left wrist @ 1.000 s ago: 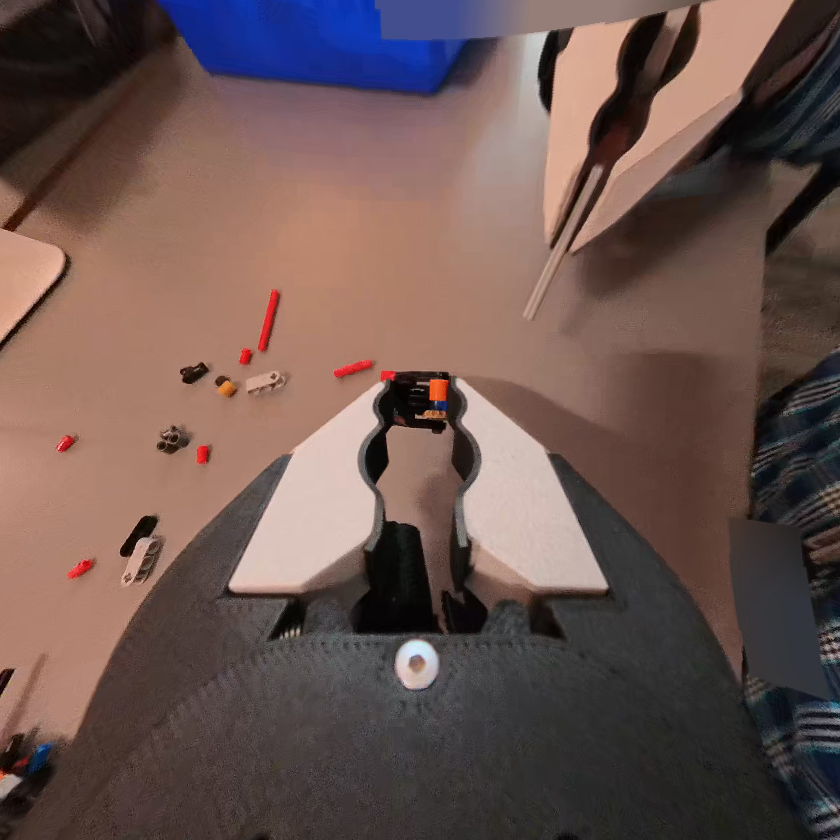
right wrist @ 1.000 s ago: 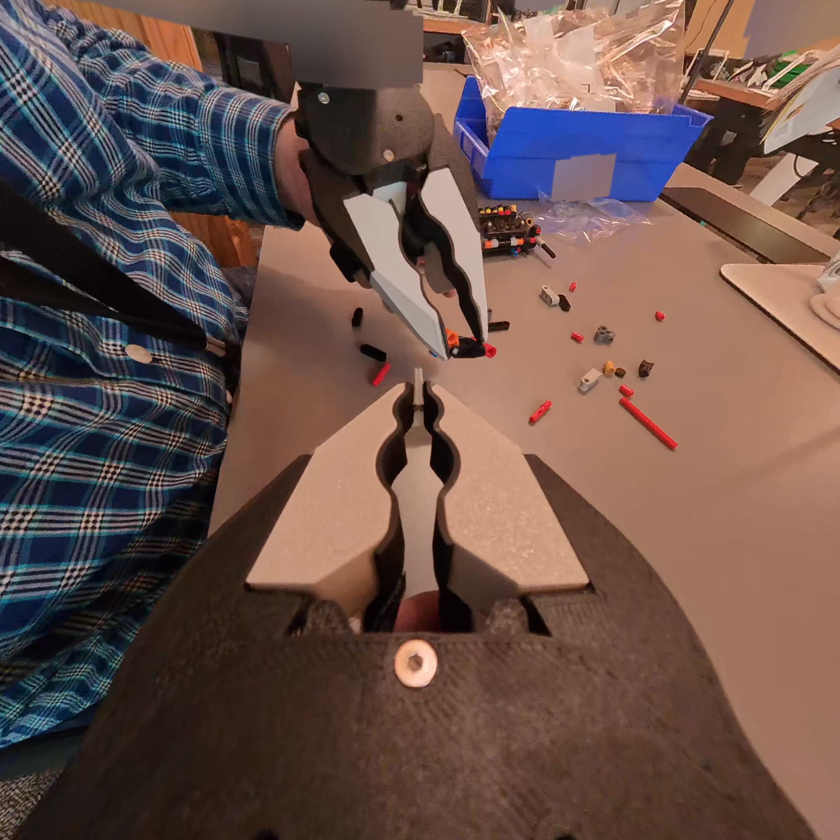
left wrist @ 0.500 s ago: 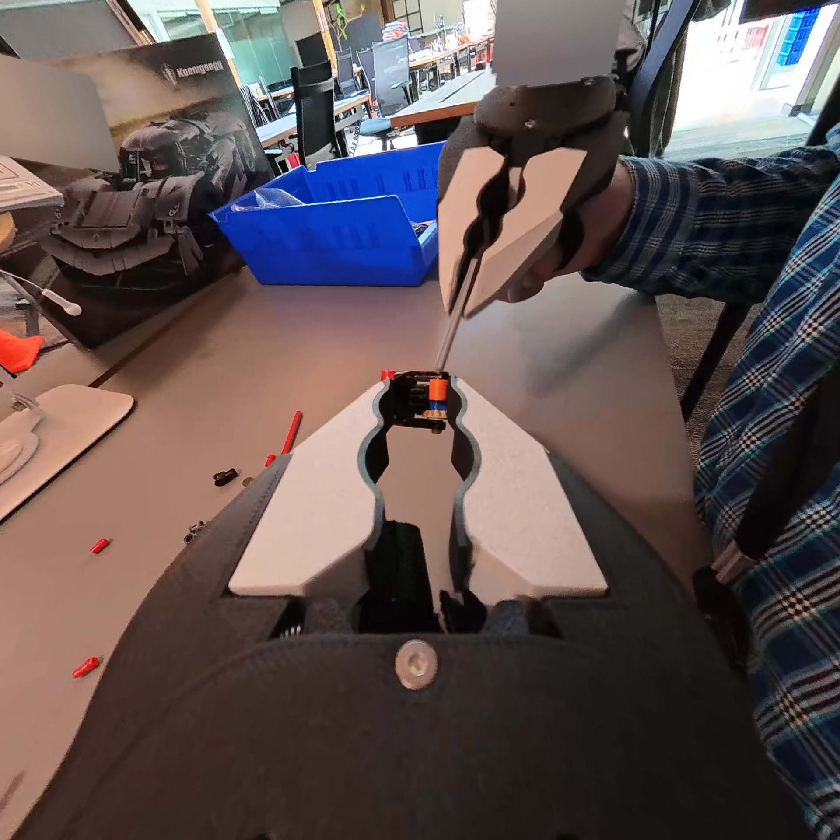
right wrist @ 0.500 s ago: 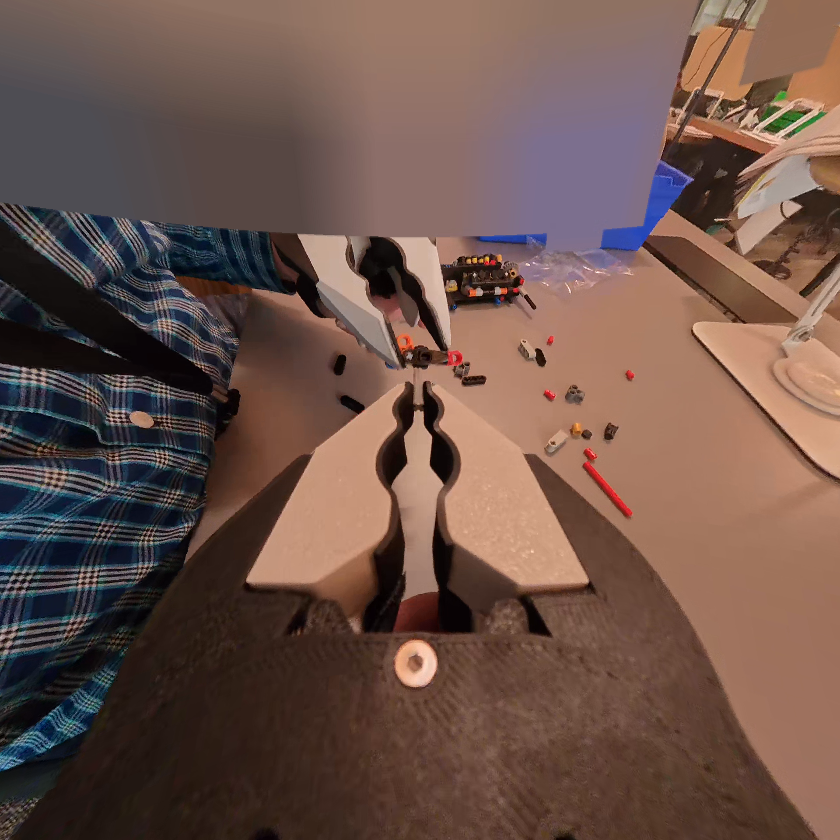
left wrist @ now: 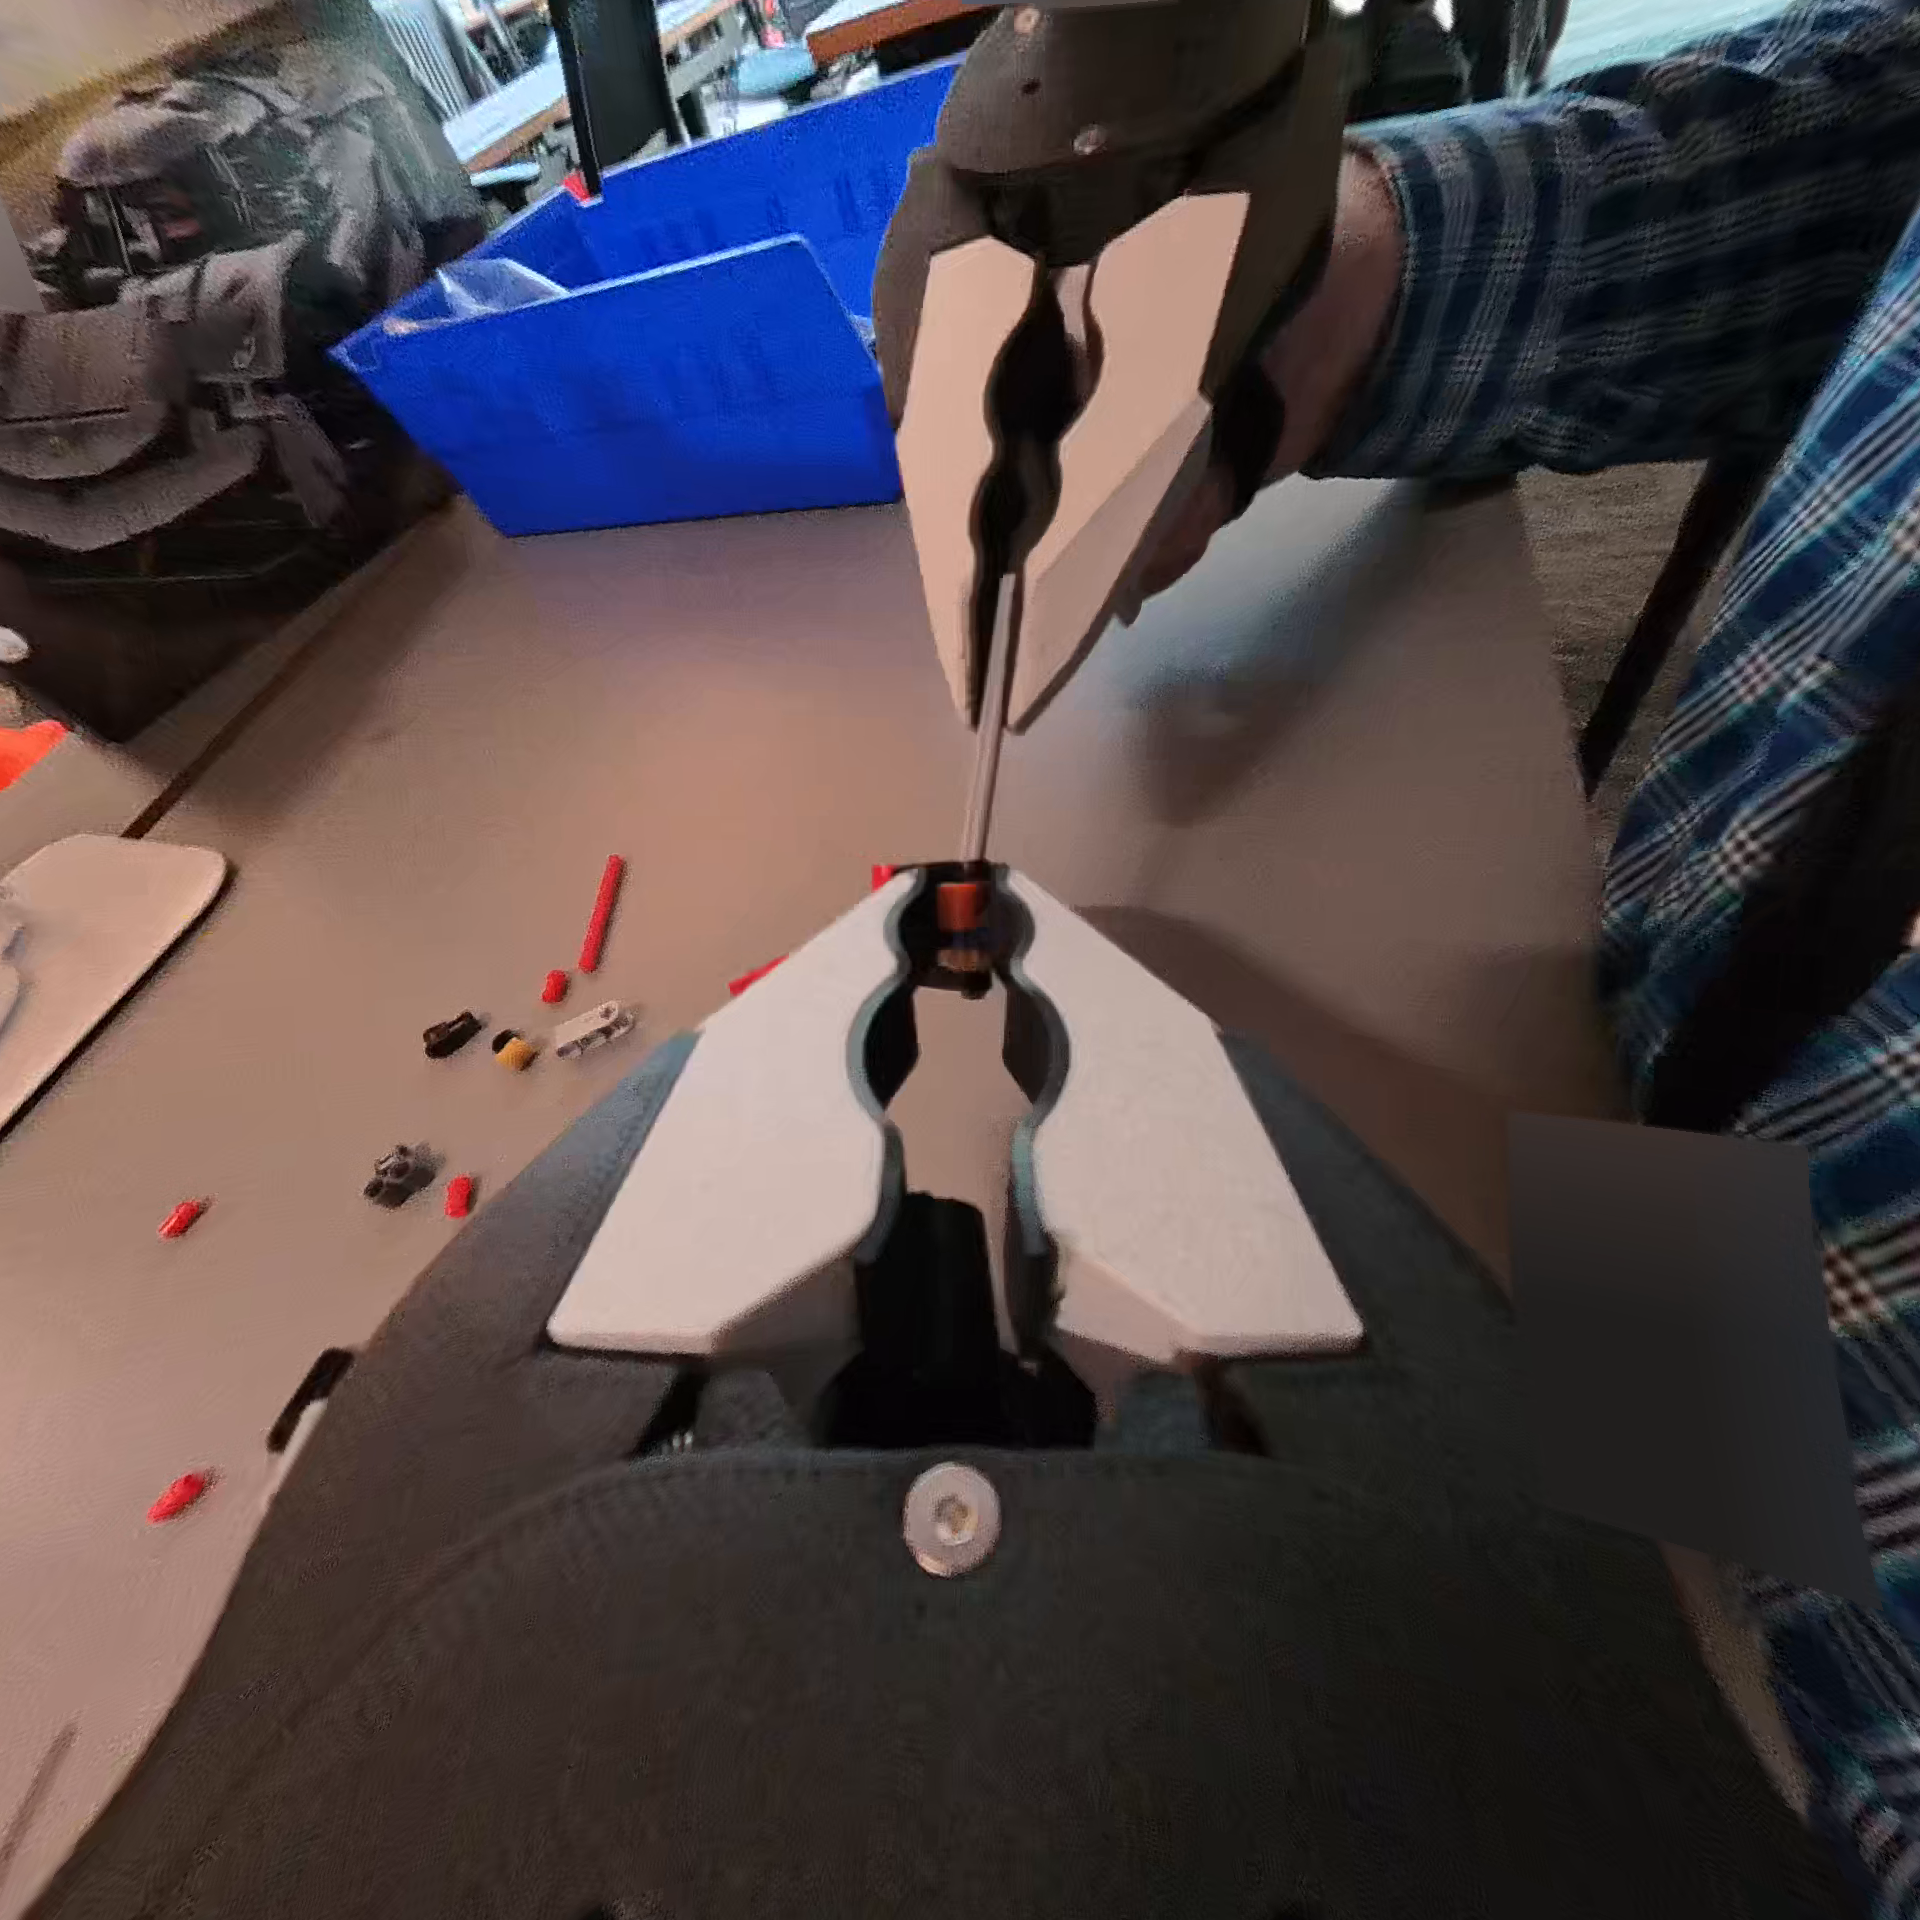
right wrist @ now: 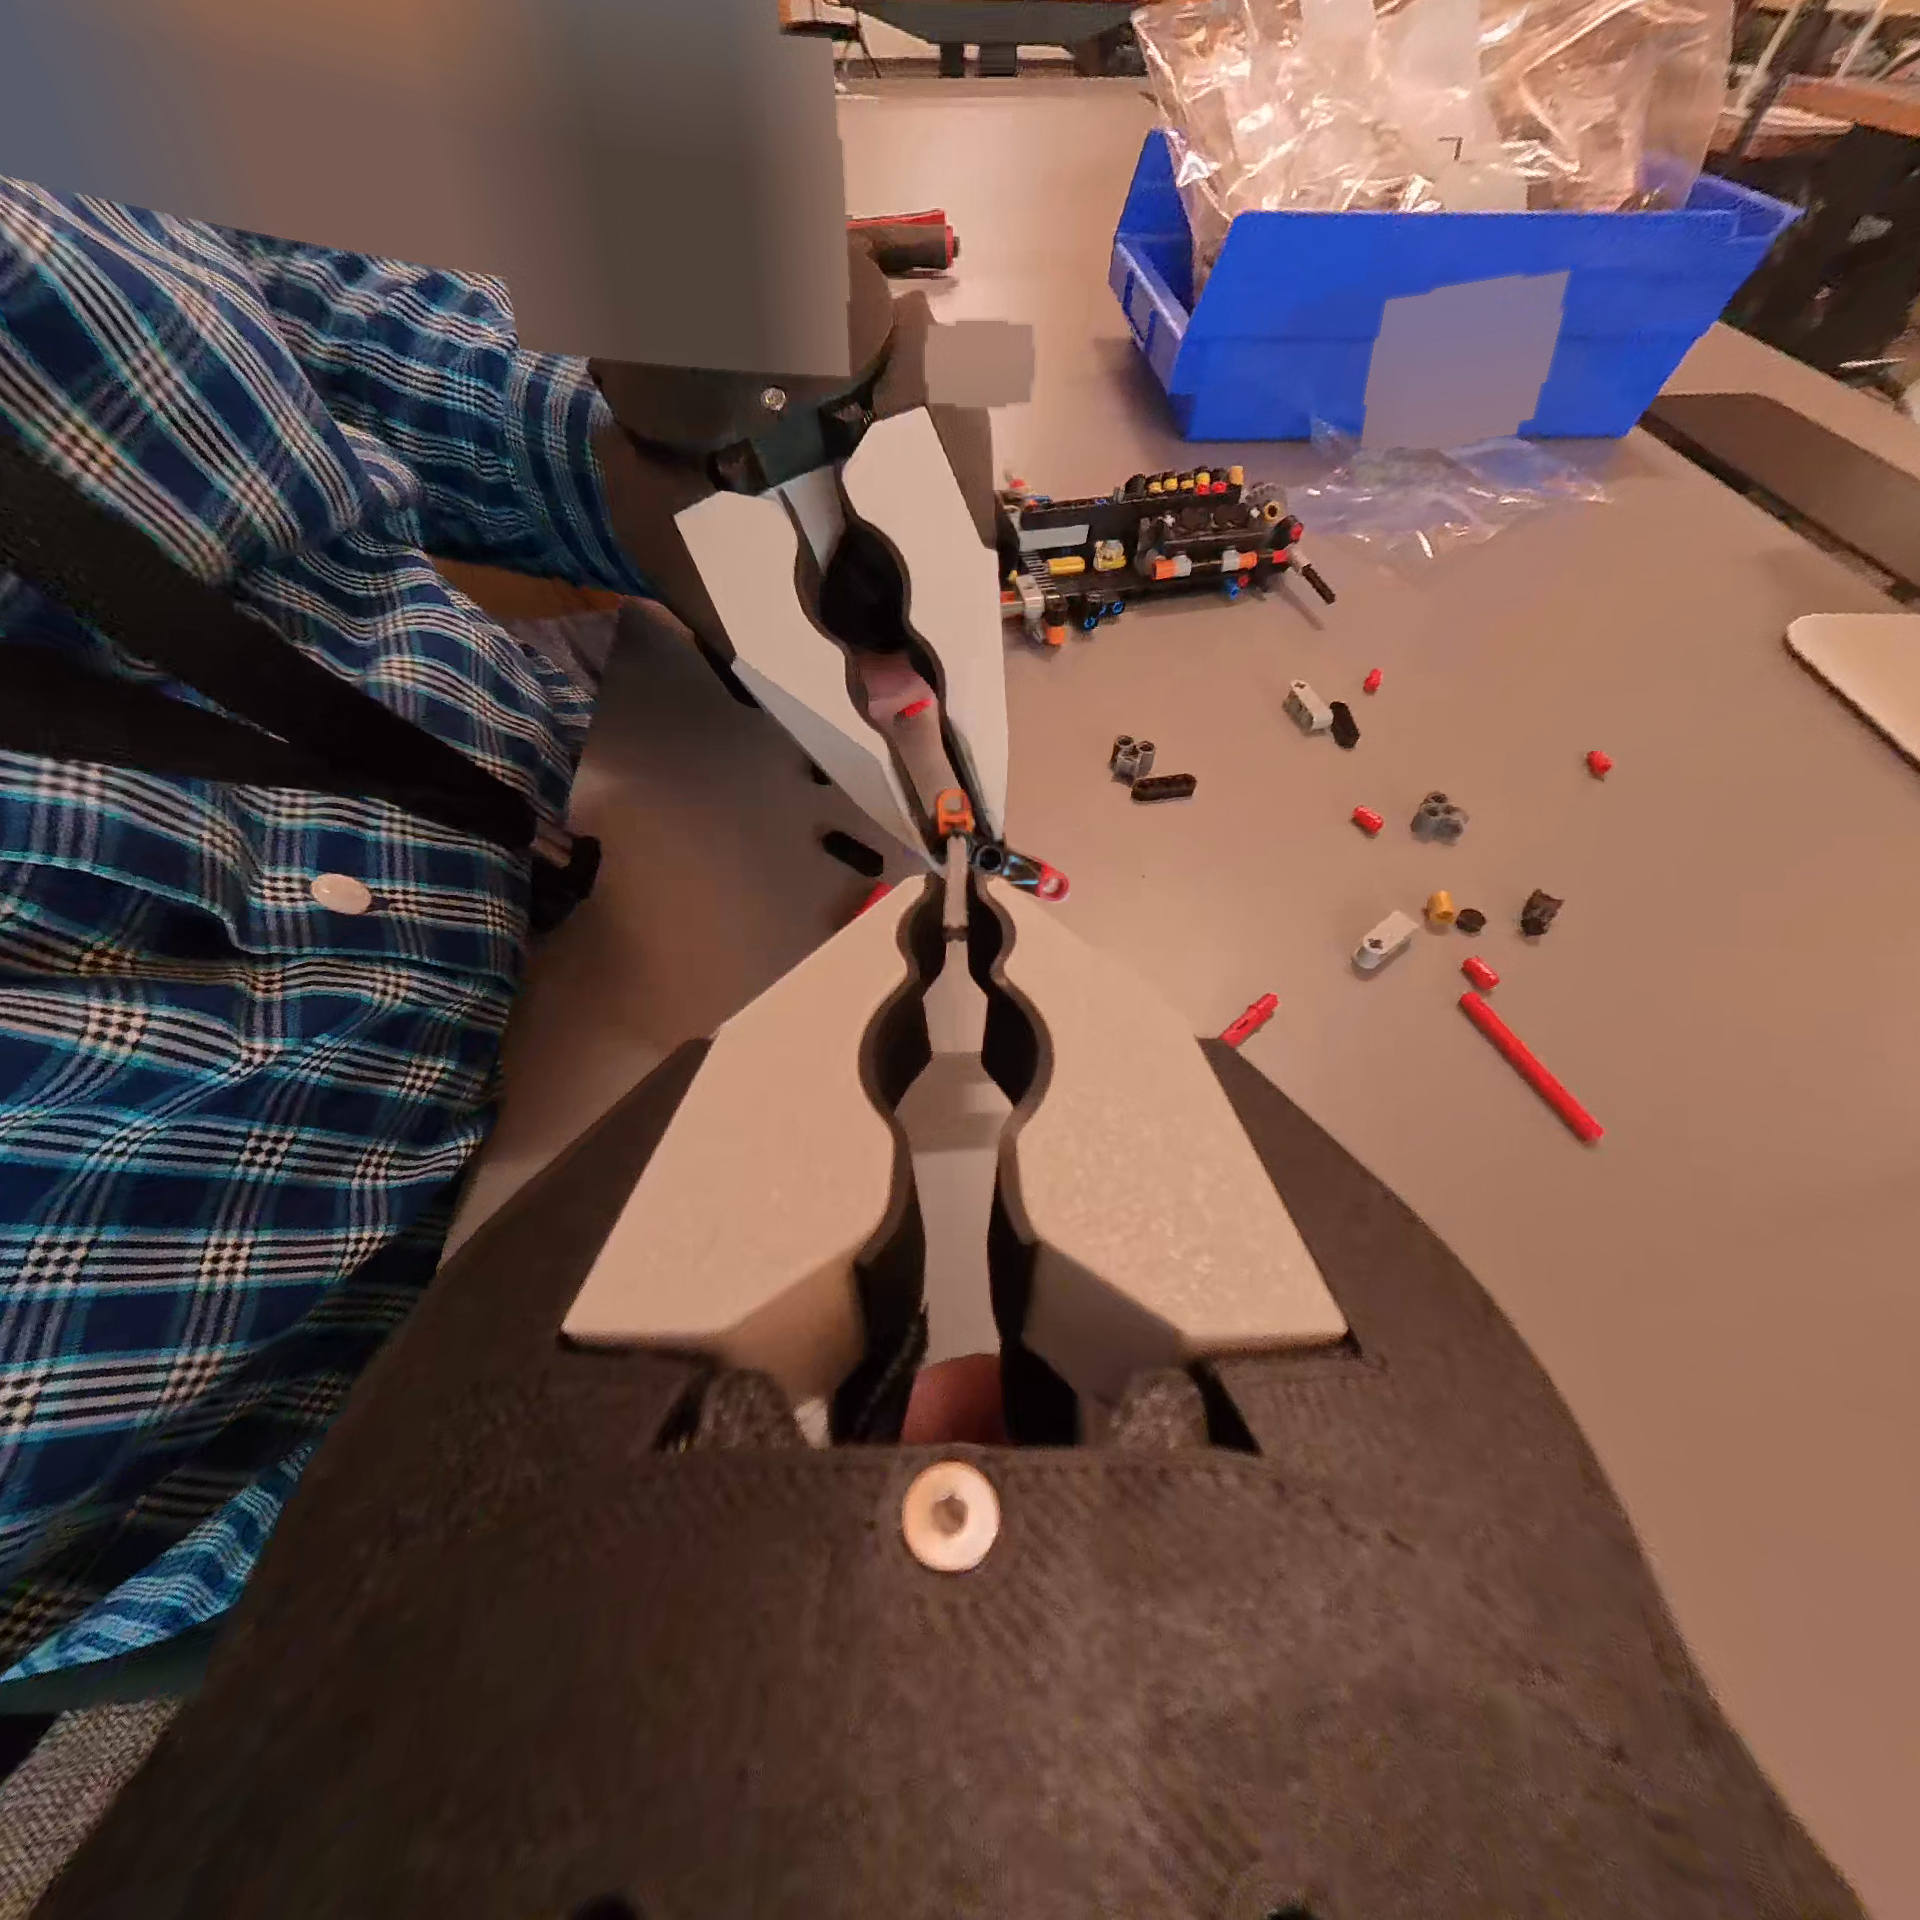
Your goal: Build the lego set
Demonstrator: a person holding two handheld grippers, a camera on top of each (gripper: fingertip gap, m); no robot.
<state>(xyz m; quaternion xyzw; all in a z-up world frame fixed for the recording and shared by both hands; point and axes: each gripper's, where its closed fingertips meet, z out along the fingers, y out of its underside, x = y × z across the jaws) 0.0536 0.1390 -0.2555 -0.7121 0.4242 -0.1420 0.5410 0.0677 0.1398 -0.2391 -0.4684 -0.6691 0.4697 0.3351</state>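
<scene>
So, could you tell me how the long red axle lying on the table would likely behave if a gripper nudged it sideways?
The long red axle looks thin, straight and rigid, so it would probably slide or roll rather than bend. It lies flat on the bare table, apparently touching nothing, so little should stop it. It seems light; a small nudge should move it.

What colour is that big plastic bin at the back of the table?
The bin is bright blue; the right wrist view shows it best.

Grey axle (left wrist: 981, 769) end hidden inside small assembly (left wrist: 958, 914) (contact unclear); blue bin (right wrist: 1455, 312) cropped.
</scene>
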